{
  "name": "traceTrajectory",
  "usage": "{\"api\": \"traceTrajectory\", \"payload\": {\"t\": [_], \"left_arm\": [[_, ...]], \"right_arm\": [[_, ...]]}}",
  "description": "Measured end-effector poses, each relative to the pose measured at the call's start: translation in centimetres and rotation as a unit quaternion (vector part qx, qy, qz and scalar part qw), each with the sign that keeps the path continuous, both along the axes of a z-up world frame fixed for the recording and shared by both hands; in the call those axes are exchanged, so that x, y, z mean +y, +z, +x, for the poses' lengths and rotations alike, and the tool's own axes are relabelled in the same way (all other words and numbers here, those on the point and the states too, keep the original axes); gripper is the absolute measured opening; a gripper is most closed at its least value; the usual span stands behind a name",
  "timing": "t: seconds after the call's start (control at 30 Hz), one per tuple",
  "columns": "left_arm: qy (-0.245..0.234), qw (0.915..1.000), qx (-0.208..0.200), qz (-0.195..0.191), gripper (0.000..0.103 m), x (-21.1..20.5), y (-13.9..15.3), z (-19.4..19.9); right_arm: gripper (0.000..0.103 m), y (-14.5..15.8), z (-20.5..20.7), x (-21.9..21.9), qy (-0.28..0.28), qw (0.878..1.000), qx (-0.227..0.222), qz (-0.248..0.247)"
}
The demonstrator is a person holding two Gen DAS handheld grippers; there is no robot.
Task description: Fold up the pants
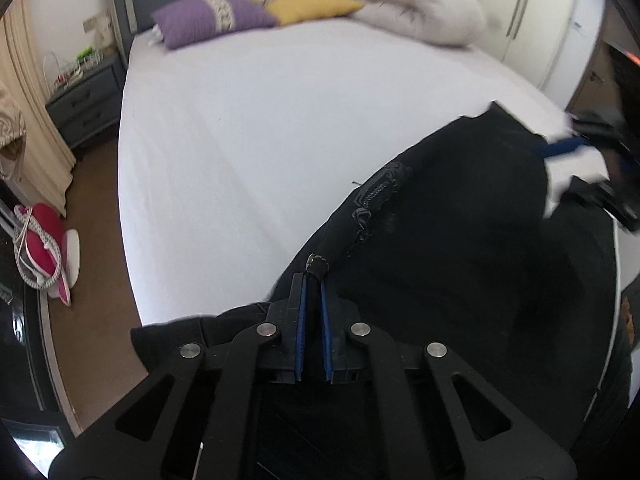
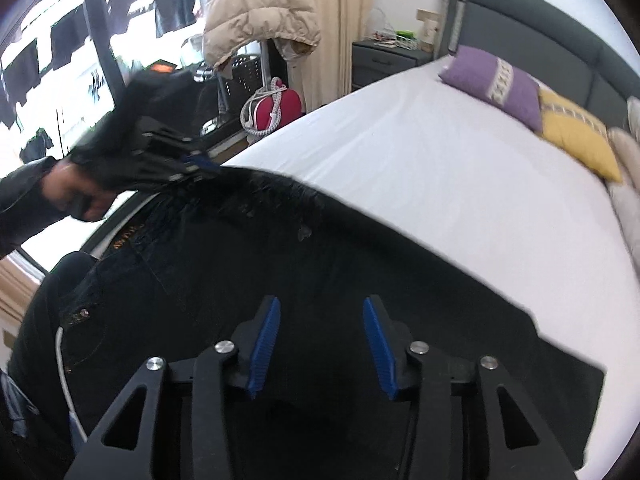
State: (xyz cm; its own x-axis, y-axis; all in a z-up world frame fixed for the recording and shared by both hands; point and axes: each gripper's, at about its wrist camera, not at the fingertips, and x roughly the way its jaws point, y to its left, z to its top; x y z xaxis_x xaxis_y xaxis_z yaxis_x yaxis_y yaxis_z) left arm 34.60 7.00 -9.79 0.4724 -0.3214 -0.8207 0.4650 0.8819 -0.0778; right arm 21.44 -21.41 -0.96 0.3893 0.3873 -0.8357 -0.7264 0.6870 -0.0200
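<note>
black pants [image 1: 460,248] spread over near edge of white bed [image 1: 260,128], waistband end at left gripper. left gripper [image 1: 313,280] pinched tight on belt loop [image 1: 316,264] at waistband. right gripper [image 2: 320,312] spread apart over pant leg, gripping nothing. purple pillow [image 1: 208,20] and yellow pillow [image 1: 312,4] at headboard.

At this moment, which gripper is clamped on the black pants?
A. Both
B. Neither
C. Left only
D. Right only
C. The left gripper has its jaws nearly closed on a fold of the pants, while the right gripper hovers over the fabric with its jaws spread apart and nothing between them.
</note>
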Motion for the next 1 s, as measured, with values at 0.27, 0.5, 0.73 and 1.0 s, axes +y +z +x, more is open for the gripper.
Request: {"api": "traceTrajectory", "payload": {"t": [0.27, 0.5, 0.73, 1.0], "left_arm": [[0.007, 0.9975, -0.061, -0.036, 0.002, 1.9, 2.5, -4.9], [0.023, 0.9984, -0.046, -0.024, 0.001, 1.6, 2.4, -6.6], [0.011, 0.9996, 0.024, 0.007, 0.032, 5.4, -1.0, 2.9], [-0.071, 0.9927, 0.095, 0.019, 0.075, 5.1, -3.7, 7.9]], "right_arm": [[0.045, -0.4, 1.3, 4.2, 0.068, 0.995, -0.040, -0.060], [0.045, -3.3, 3.8, 6.7, 0.070, 0.991, -0.023, -0.113], [0.045, -3.1, 3.5, 5.9, 0.062, 0.995, -0.005, -0.076], [0.045, -3.1, 2.2, 2.9, 0.048, 0.998, 0.016, -0.032]]}}
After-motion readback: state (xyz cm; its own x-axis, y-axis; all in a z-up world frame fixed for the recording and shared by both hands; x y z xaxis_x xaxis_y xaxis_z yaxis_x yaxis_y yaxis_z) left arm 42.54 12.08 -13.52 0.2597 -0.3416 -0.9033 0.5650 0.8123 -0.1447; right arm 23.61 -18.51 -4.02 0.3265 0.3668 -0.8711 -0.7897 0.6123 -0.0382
